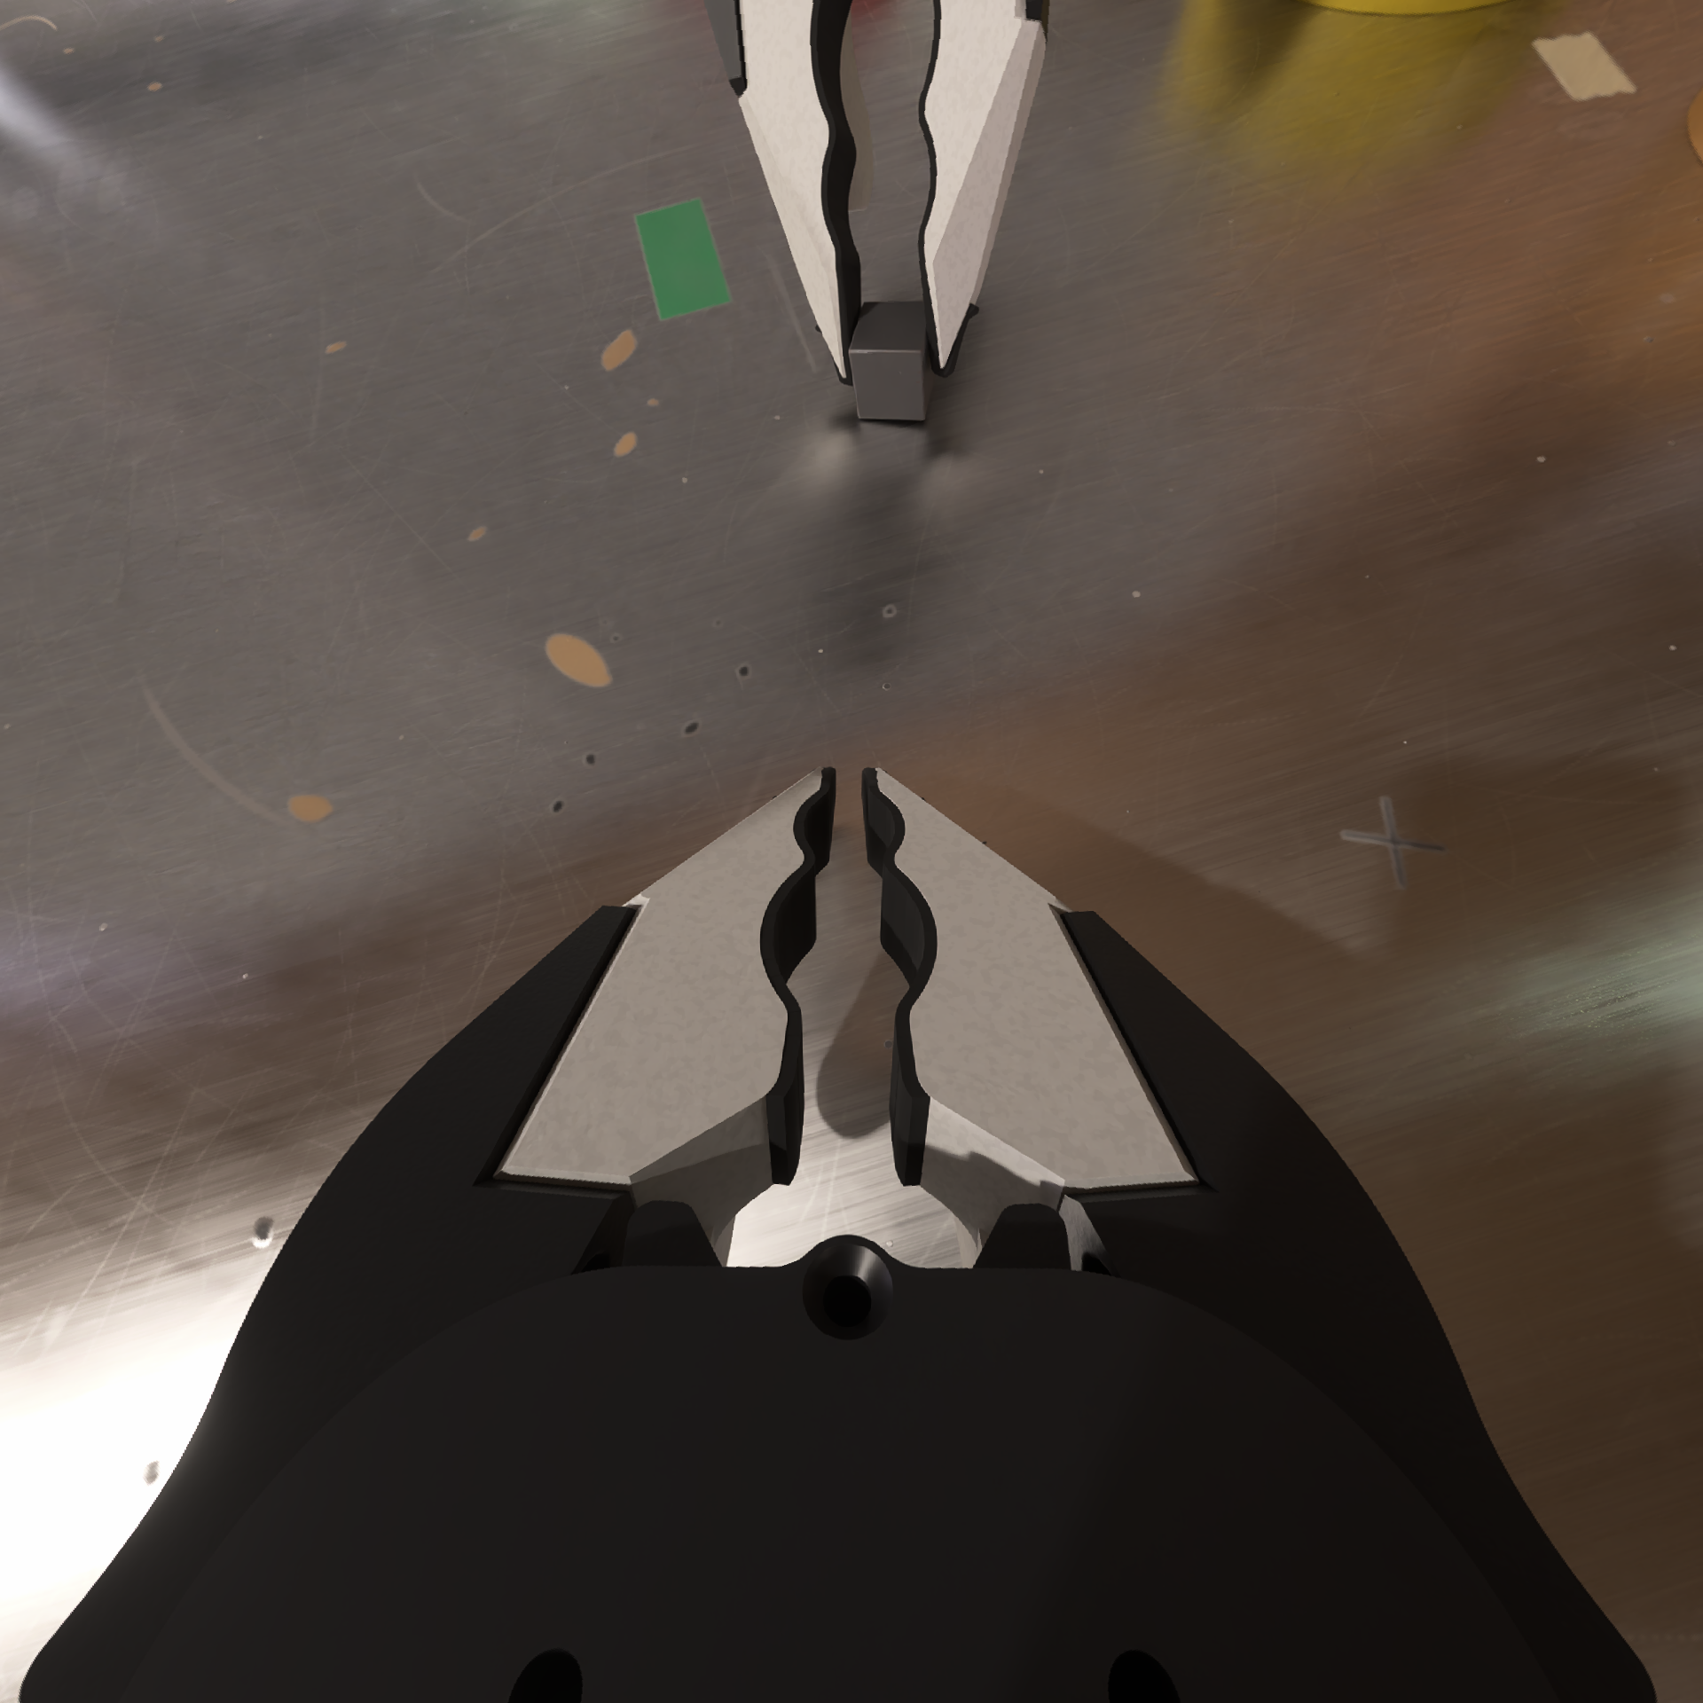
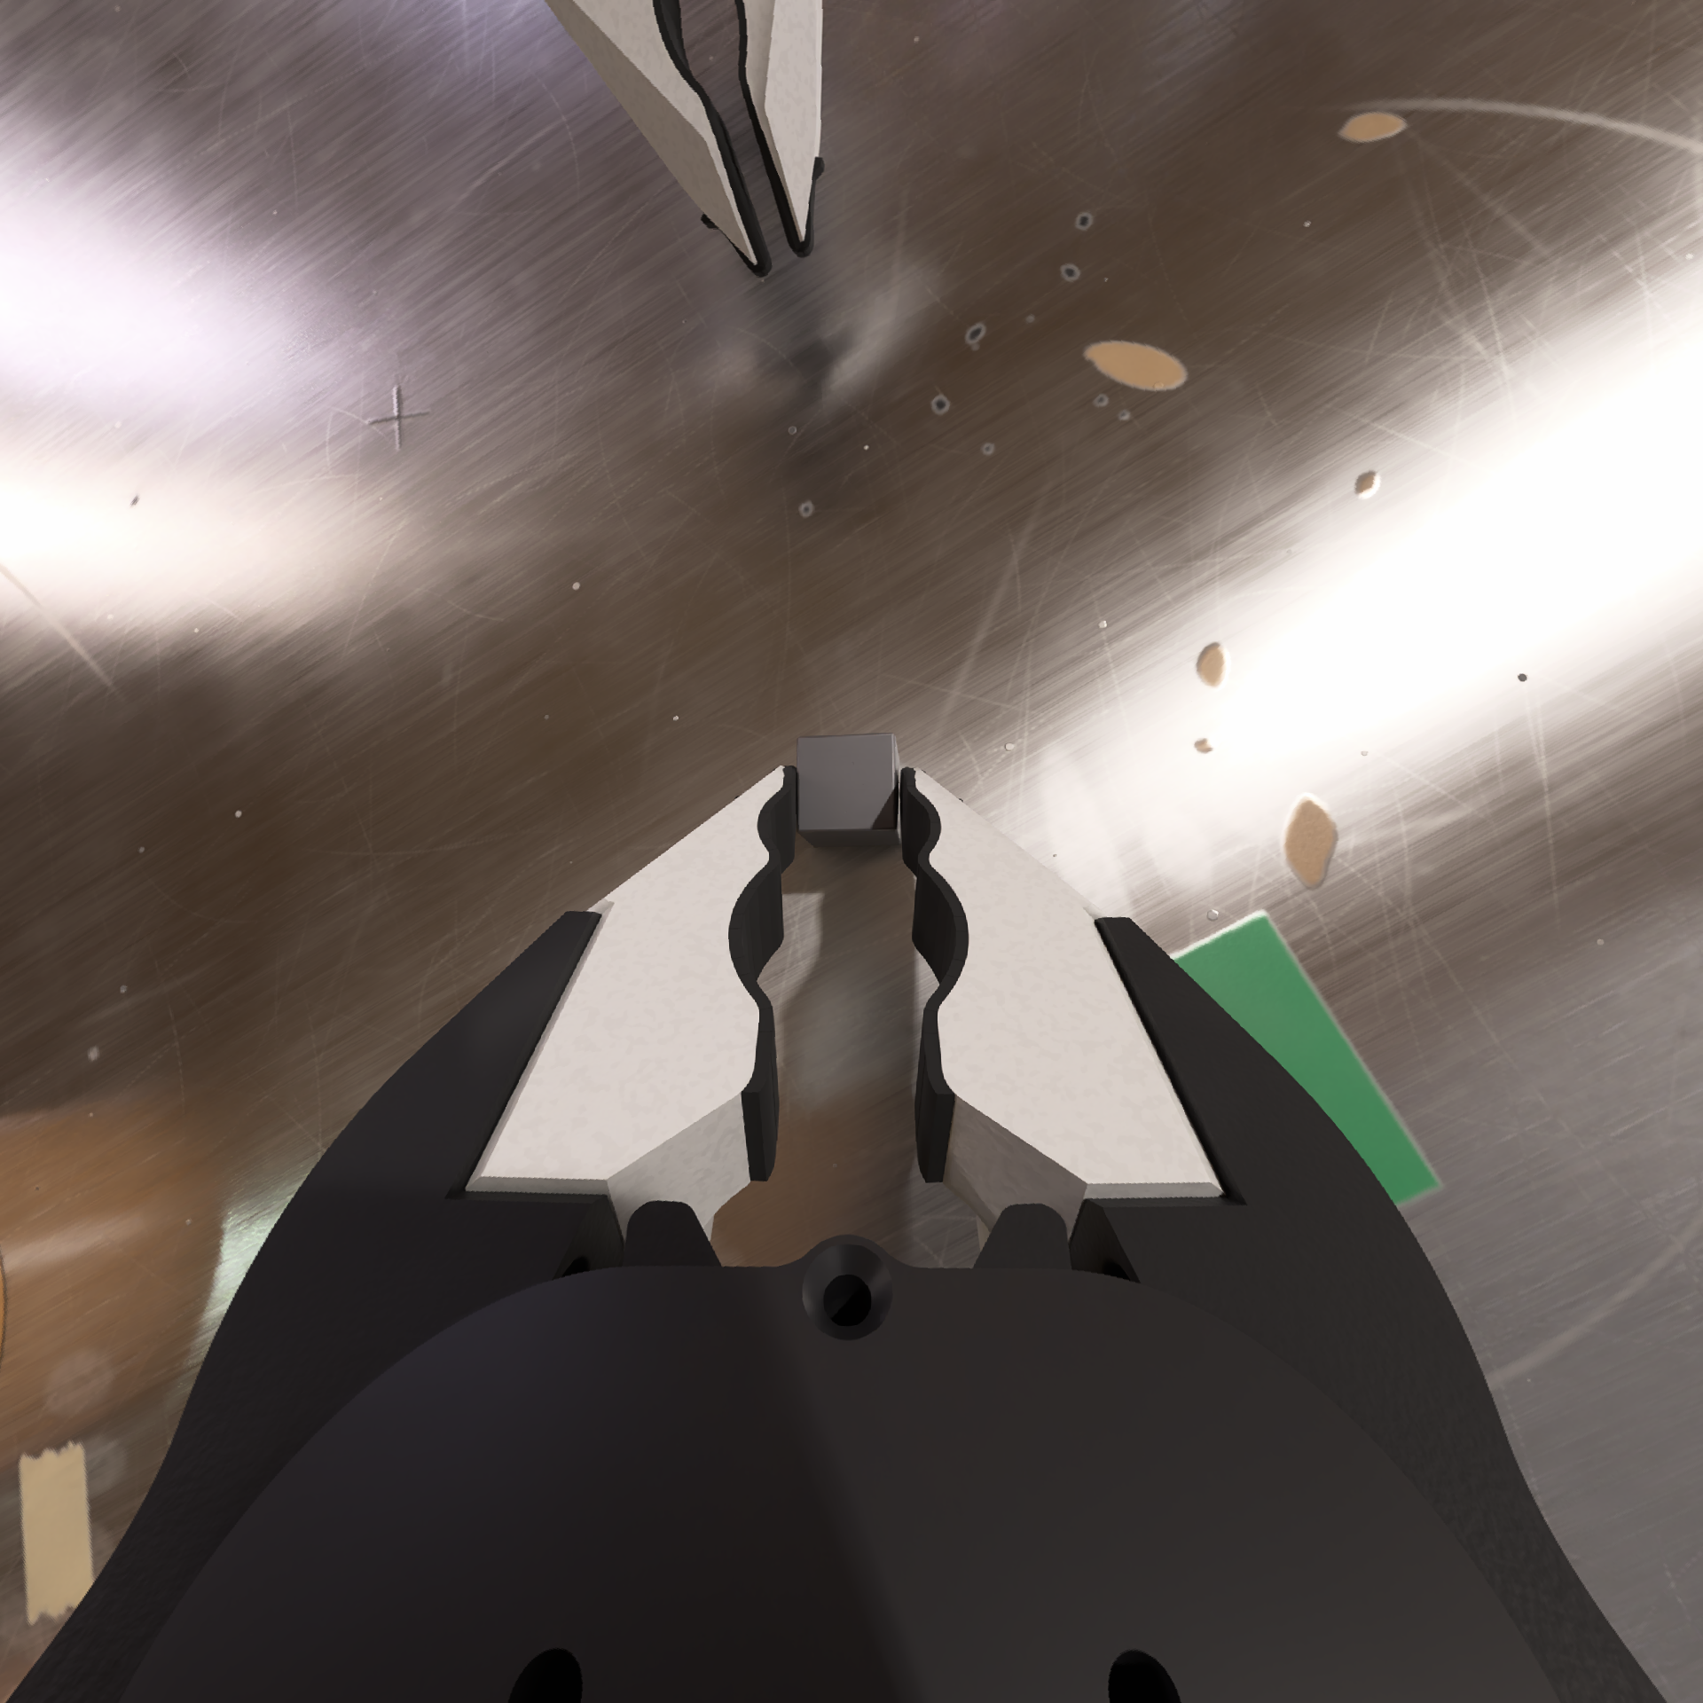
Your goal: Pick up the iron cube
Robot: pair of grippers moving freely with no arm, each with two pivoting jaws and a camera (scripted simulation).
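The iron cube (image 2: 846,791) is small, dark grey and metallic. My right gripper (image 2: 846,783) is shut on it, its two fingertips pressed on the cube's left and right faces. In the left wrist view the cube (image 1: 886,382) shows ahead, held between the right gripper's (image 1: 889,369) white fingertips just over the steel table top (image 1: 369,553). My left gripper (image 1: 848,776) is shut and empty, its tips nearly touching, some way short of the cube. It also shows in the right wrist view (image 2: 781,256) at the top, pointing down.
A green rectangle (image 1: 683,259) lies flat on the table left of the cube, and beside my right gripper in the right wrist view (image 2: 1309,1051). Tan spots (image 1: 577,660) and scratches mark the steel. A yellow object (image 1: 1382,5) and pale tape (image 1: 1583,64) lie far right.
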